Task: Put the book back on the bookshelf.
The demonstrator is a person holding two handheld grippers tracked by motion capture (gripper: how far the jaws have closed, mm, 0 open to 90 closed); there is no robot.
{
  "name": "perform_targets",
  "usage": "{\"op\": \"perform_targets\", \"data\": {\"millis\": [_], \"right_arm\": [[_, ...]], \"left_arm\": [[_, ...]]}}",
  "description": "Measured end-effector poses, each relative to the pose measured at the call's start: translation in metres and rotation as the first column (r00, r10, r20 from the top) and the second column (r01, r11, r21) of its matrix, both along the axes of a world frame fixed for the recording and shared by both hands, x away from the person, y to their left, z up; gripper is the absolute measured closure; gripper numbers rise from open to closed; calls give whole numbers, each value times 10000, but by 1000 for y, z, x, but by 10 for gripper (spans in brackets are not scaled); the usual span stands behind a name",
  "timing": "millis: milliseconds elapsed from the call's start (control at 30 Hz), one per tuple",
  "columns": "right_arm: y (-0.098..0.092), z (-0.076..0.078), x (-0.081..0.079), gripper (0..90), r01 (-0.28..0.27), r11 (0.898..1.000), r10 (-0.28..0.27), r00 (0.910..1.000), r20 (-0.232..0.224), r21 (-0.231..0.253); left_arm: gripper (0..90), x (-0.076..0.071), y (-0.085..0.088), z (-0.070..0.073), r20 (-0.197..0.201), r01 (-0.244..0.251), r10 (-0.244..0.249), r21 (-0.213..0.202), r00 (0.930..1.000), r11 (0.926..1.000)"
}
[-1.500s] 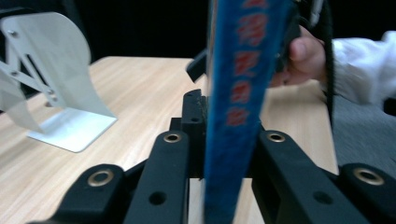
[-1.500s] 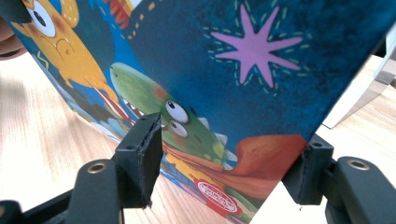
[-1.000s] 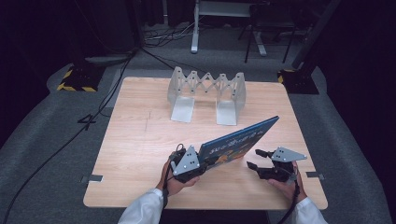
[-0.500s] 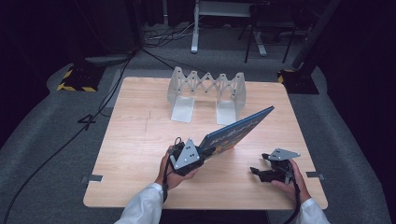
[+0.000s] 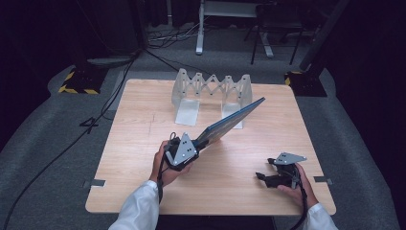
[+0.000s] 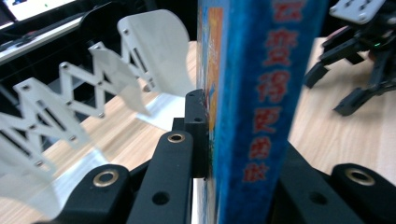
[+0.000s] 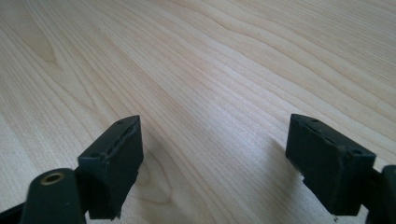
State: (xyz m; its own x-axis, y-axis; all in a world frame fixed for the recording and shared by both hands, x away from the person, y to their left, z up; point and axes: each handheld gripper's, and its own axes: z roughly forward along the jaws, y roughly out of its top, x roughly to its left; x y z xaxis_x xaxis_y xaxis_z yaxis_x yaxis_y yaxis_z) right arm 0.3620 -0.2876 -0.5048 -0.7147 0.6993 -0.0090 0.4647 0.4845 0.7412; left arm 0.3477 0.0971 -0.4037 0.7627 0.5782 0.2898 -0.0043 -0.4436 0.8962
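Nearest to us, at about five o'clock on the table (image 5: 143, 124), our right gripper (image 5: 266, 178) sits low over the wood. Its jaws have just been opening, and now they stand wide apart with nothing between them, just bare wood below. At about seven o'clock, our left gripper (image 5: 200, 143) is clamped tight on one end of a blue book (image 5: 230, 122). In the left gripper view, the book (image 6: 252, 93) stands between the two black jaws, and both press on it. The book is up off the table, and it slants away toward one o'clock. Its far end reaches up near the white rack (image 5: 210, 86). The rack stands at twelve o'clock, at the far side of the table.
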Motion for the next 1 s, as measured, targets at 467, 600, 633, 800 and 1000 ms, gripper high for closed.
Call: {"op": "perform_targets", "data": {"millis": [467,600,633,800,1000], "right_arm": [[0,0,0,194,-136,9999,136,9999,-23,30],[1,0,-2,195,-386,9993,387,9992,-24,11],[1,0,-2,194,-427,9991,427,9991,-10,4],[1,0,-2,195,-434,9991,434,9991,-6,3],[1,0,-2,195,-432,9991,432,9991,-4,3]], "left_arm": [[829,5,10,11,363,-637,606,893,9975,9940],[829,11,14,15,576,-883,814,1282,9950,9878],[829,13,15,16,587,-957,884,1367,9944,9860],[829,20,24,23,669,-1339,1263,1236,9897,9833],[829,26,33,28,693,-1665,1596,1101,9848,9799]]}}
